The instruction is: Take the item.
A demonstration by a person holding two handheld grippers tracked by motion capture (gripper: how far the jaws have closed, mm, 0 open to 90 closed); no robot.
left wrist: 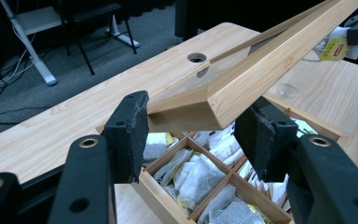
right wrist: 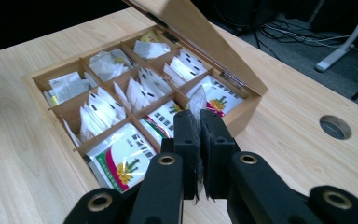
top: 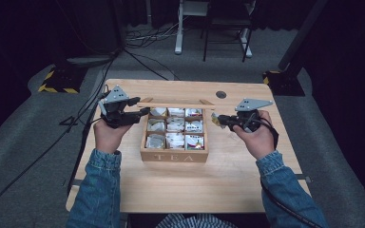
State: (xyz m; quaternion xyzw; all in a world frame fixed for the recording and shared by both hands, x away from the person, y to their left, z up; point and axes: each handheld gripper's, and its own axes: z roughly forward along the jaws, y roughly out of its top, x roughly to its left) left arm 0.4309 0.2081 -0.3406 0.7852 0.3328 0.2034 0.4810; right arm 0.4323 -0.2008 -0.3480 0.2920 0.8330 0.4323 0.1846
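Note:
A wooden tea box marked TEA sits mid-table, its nine compartments full of tea bags. Its lid stands raised over the far edge. My left gripper is at the box's far left corner, its jaws closed on the lid's corner. To the right of the box, my right gripper is shut on a pale tea bag held above the table, its tip sticking out past the jaws. The same bag, with its yellow label, appears at the top right of the left gripper view.
The light wooden table has a round cable hole behind the box. Beyond the far edge are a white desk leg, a dark chair frame and cables on the grey floor. Yellow-black stand bases sit at both far corners.

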